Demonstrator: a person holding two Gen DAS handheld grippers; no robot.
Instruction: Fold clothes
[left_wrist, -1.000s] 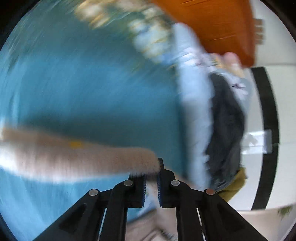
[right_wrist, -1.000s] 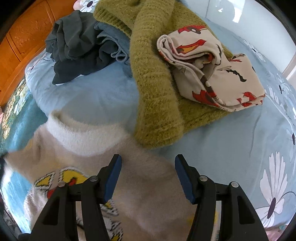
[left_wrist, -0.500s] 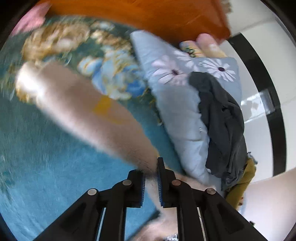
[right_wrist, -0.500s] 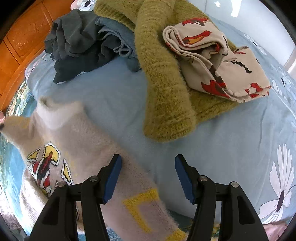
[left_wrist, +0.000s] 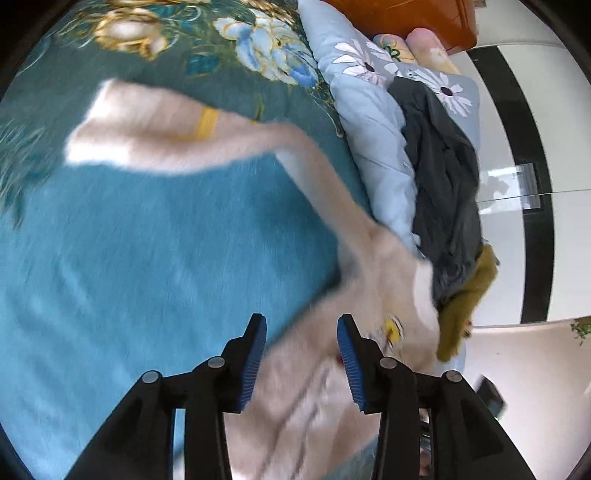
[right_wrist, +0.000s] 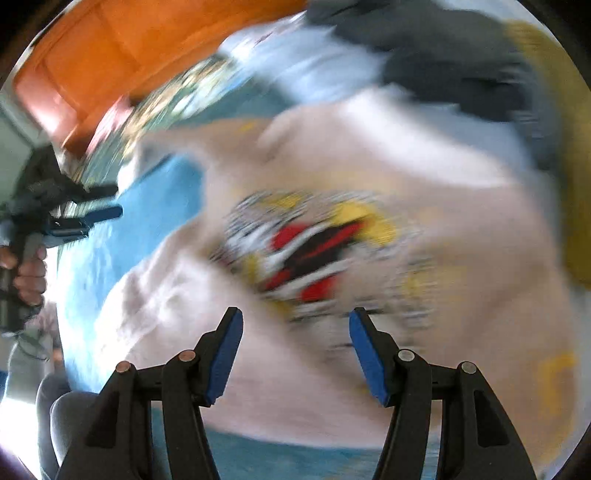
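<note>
The right wrist view is smeared by blur, so the red, black and yellow motif on the chest of the cream sweater (right_wrist: 332, 258) cannot be read as any figure or word, and no legible writing shows in either view. The sweater lies spread on the teal bedspread (left_wrist: 147, 277); in the left wrist view its sleeve (left_wrist: 166, 133) stretches toward 10 o'clock, a yellow band across it, edges soft with blur, and its lower body is cut off behind the left tool (left_wrist: 301, 354). That tool's blue pads stand apart with nothing between them. The right tool (right_wrist: 295, 354) is likewise spread wide over the sweater's body, gripping nothing. At 2 o'clock in the left view a dark grey garment (left_wrist: 443, 177) lies on a pale blue daisy-print quilt (left_wrist: 373, 122), partly covering an olive knit (left_wrist: 469, 295).
</note>
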